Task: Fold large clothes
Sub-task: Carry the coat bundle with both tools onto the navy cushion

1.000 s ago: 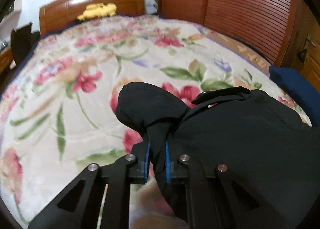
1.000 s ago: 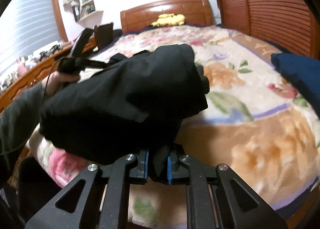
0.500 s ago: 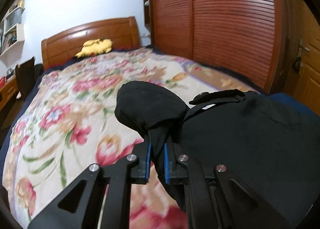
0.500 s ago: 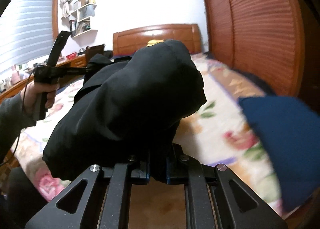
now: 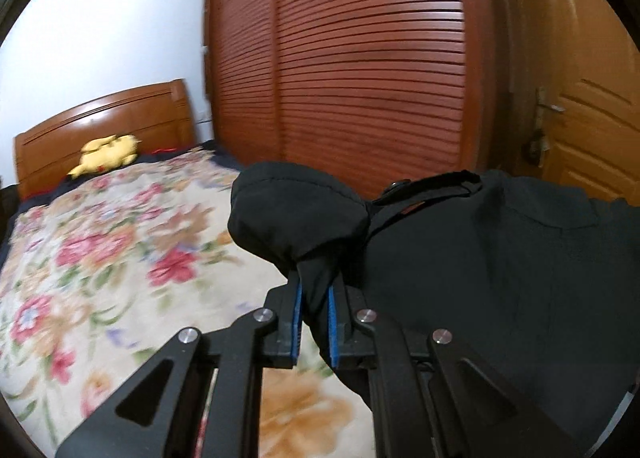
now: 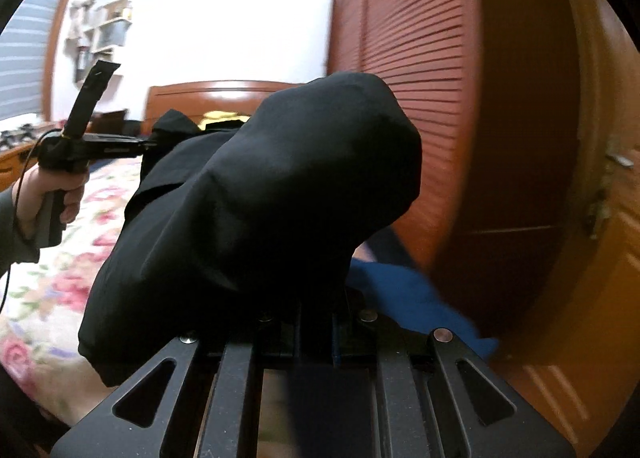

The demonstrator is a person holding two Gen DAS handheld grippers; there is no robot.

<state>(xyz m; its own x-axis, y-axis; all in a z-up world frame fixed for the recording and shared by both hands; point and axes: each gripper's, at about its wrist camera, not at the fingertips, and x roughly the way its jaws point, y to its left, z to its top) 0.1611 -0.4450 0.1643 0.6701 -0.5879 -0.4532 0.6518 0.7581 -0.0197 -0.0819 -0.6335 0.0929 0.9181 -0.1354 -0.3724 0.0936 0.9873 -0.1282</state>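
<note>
A large black garment (image 5: 500,278) hangs in the air above the bed, stretched between both grippers. My left gripper (image 5: 314,298) is shut on a bunched fold of it, the blue pads pinching the cloth. My right gripper (image 6: 316,318) is shut on another part of the black garment (image 6: 260,198), which drapes over the fingers and hides their tips. The left gripper also shows in the right wrist view (image 6: 96,146), held in a hand at the left, gripping the garment's far end.
The bed with a floral blanket (image 5: 100,258) lies below. A yellow plush toy (image 5: 106,152) rests by the wooden headboard (image 5: 100,118). Louvred wardrobe doors (image 5: 360,58) and a wooden door (image 5: 580,118) stand on the right. A blue cloth (image 6: 412,298) lies on the bed's right side.
Both grippers have risen and tilted up with the garment, lifting it off the bed. The views now show more wardrobe and door and less blanket.
</note>
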